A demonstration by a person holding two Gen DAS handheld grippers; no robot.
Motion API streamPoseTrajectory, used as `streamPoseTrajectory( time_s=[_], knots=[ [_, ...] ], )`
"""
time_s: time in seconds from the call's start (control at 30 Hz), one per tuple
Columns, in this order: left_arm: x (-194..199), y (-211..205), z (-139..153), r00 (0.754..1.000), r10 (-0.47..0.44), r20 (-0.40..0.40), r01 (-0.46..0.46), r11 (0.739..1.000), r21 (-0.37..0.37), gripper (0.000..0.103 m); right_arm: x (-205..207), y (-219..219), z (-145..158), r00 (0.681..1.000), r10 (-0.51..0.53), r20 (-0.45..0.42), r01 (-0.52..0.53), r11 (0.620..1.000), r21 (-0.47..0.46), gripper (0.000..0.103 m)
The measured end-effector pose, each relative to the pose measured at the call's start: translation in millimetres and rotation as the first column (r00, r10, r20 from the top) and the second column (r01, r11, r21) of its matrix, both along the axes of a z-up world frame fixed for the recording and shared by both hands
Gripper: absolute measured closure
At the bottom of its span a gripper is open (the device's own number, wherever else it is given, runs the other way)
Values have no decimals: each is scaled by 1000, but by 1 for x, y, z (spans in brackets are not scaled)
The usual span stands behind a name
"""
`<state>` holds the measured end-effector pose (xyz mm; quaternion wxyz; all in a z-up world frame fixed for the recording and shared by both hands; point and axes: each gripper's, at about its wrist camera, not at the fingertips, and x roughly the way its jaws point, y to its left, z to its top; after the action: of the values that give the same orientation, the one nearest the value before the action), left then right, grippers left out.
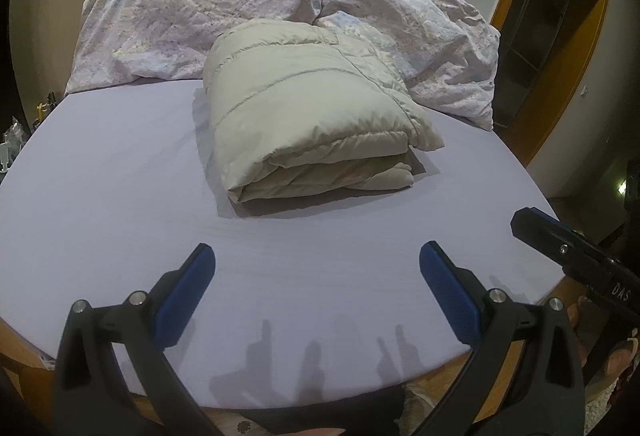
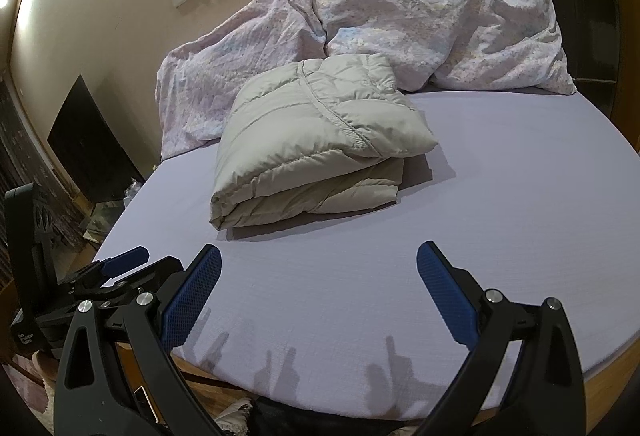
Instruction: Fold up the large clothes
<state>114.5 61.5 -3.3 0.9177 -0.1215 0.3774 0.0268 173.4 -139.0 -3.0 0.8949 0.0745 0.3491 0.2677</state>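
A beige padded jacket (image 1: pixel 308 108) lies folded into a thick bundle in the middle of the bed; it also shows in the right wrist view (image 2: pixel 316 140). My left gripper (image 1: pixel 316 260) is open and empty, held above the near part of the lilac sheet (image 1: pixel 120 176), well short of the jacket. My right gripper (image 2: pixel 320 260) is open and empty too, above the sheet (image 2: pixel 500 196) near the front edge. One finger of the right gripper shows at the right of the left wrist view. The left gripper's body shows at the lower left of the right wrist view.
A crumpled floral duvet (image 1: pixel 224 8) is piled along the head of the bed, just behind the jacket (image 2: pixel 420 20). A wooden bed frame (image 1: pixel 24 360) edges the mattress. A dark cabinet (image 2: pixel 88 148) stands left of the bed, a doorway (image 1: pixel 560 48) to the right.
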Motion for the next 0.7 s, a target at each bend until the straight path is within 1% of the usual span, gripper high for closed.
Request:
streamPoseTrajectory(
  time_s=[0.7],
  knots=[
    [0, 3, 0, 1000, 5, 0, -5, 1000, -1, 2, 2, 3, -2, 1000, 4, -8, -3, 1000, 13, 3]
  ],
)
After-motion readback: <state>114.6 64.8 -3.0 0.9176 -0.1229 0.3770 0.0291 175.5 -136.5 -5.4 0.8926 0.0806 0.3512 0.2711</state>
